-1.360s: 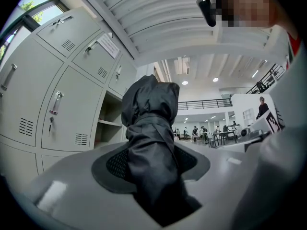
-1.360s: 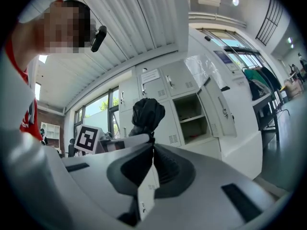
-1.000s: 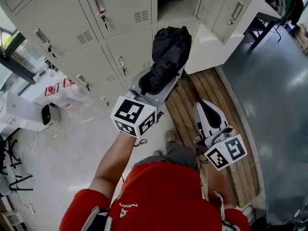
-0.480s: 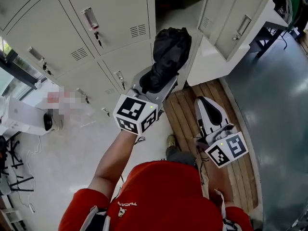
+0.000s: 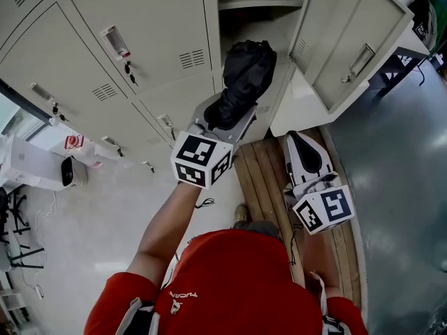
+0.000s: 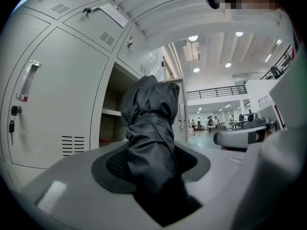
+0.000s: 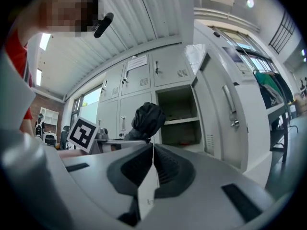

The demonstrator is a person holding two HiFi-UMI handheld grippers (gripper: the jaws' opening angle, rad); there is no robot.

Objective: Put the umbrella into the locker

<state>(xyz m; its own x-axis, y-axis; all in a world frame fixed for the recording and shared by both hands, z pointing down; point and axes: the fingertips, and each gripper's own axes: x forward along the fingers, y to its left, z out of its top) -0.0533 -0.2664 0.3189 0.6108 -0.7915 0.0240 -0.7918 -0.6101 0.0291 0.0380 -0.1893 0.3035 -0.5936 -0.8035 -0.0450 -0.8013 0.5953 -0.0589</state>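
The locker (image 5: 255,2) has its door (image 5: 353,47) swung wide, leaving the compartment free to load. The folded black umbrella (image 5: 246,72) is just in front of that opening, clamped lengthwise in the left gripper (image 5: 227,114) with its bundled end leading, probably for a straight push in. The right gripper (image 5: 299,145) is clenched on nothing, off to the side. The umbrella's handle end is buried between the jaws, and the compartment floor is hidden behind it.

A slatted wooden platform (image 5: 262,176) lies on the floor just ahead of me, with glossy grey-green floor (image 5: 405,187) to its right and a black table frame (image 5: 384,81) at the far right. On my left sits a white box (image 5: 24,162) with a small white camera-like device (image 5: 68,172) beside it. A white bag with red print (image 5: 78,145) lies just beyond, and black cables (image 5: 24,250) trail nearer me.
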